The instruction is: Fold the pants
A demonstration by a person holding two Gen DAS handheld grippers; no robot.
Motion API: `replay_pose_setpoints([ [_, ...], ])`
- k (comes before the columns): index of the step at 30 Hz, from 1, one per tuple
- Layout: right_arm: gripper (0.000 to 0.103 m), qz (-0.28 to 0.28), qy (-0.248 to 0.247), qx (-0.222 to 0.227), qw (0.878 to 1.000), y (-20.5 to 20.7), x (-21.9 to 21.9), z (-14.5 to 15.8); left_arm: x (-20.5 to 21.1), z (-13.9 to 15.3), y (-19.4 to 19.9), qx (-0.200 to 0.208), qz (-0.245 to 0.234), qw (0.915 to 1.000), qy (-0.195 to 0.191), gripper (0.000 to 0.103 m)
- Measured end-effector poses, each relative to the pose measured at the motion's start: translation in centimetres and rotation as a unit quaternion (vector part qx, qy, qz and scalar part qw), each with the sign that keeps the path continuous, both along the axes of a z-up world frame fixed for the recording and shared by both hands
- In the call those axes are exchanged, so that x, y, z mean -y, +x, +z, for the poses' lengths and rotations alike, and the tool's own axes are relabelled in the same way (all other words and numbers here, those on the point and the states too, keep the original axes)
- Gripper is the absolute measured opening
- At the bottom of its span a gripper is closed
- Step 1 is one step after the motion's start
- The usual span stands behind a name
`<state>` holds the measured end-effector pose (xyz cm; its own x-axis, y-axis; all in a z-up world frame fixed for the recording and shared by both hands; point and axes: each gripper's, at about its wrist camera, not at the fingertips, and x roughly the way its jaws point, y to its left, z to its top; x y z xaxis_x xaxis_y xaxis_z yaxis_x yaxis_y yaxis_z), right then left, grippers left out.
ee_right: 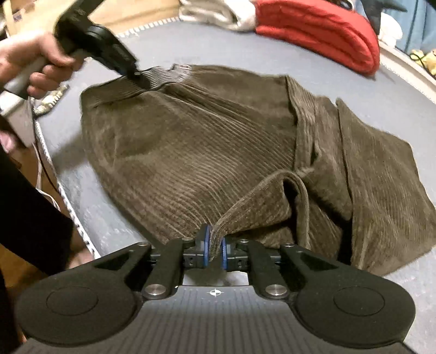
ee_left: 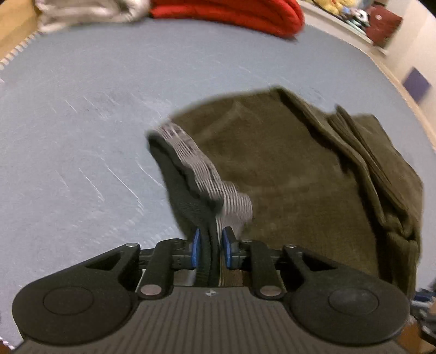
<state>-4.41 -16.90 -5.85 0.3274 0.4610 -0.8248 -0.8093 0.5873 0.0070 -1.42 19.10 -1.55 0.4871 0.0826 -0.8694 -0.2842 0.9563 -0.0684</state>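
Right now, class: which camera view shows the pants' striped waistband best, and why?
The left wrist view: the striped waistband runs close and large, from the left gripper, whose pads clamp it, up across the picture. The right wrist view shows it only small, far and blurred, at the pants' top edge.

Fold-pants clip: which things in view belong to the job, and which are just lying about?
In the job: olive corduroy pants; left gripper clamping their waistband; right gripper clamping a fabric edge.
Lying about: red bedding; pale bundled cloth.
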Motion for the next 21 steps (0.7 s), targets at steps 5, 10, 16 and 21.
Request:
replay_pose_setpoints([
  [5,0.053,-0.006,0.092,0.01,0.996,1.1,3.7,5.1,2.8,6.5,-0.5,0.106,0.002,0.9944,-0.002,0.038],
  [10,0.054,-0.153,0.153,0.026,0.976,6.1,8.0,6.7,7.8,9.1,-1.2,0.186,-0.033,0.981,-0.045,0.04],
  [16,0.054,-0.255,0.09,0.032,0.962,11.3,7.9,2.5,12.5,4.7,1.2,0.149,-0.083,0.9843,-0.044,0.04],
  [21,0.067,-0.251,0.069,0.024,0.965,11.9,5.5,1.0,13.9,3.9,3.4,0.139,-0.112,0.9839,0.01,0.042],
])
